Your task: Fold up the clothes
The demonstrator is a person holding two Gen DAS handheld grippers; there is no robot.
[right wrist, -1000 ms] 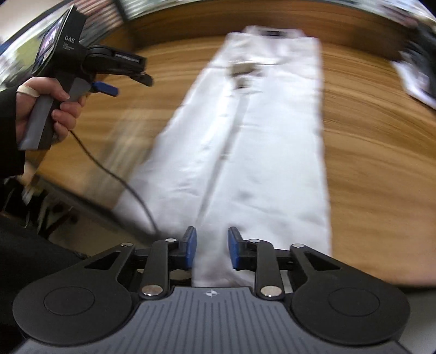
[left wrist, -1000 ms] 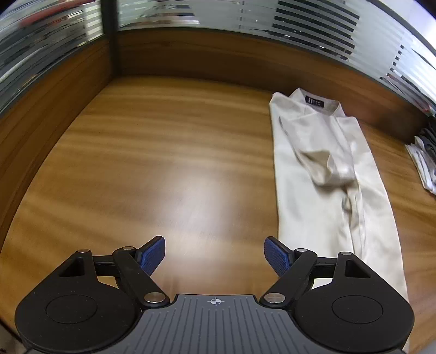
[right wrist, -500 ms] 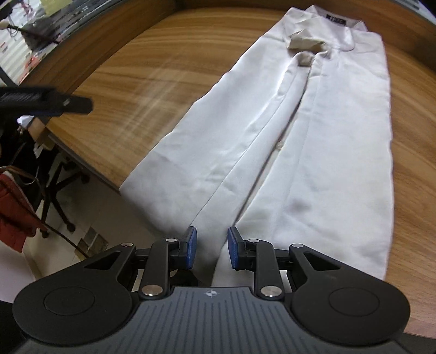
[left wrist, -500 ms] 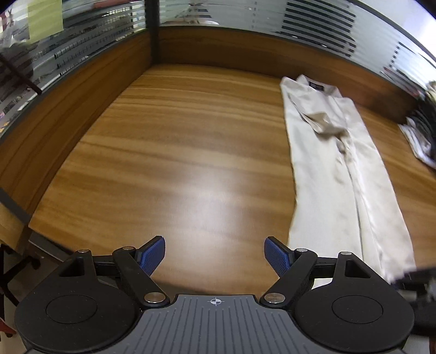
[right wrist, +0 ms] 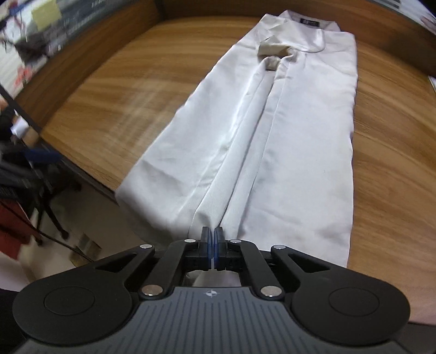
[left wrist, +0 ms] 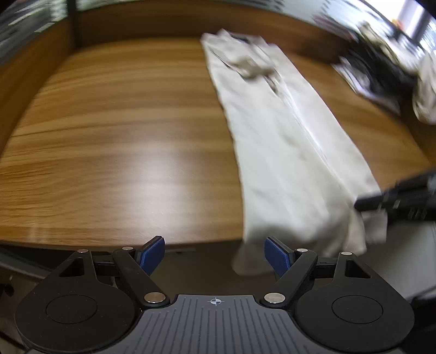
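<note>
The shirt [right wrist: 294, 141] under me is a pale cream, close to white, with a soft sheen, and a small dark label [right wrist: 310, 22] with light lettering sits at its collar; a duller beige fold [right wrist: 273, 48] shows just below that. My table [left wrist: 114, 141] is warm orange-brown wood, streaked with darker grain lines and a pale glare patch. My left gripper [left wrist: 215, 254] is black with bright blue pads [left wrist: 151, 254] and a grey ribbed body marked by a small white crosshair; my right gripper [right wrist: 212, 249] wears the same black, blue and grey. Silver rivets [right wrist: 269, 292] dot its linkages. At the far right lies a black-and-white pile [left wrist: 381, 70], too blurred to read.
</note>
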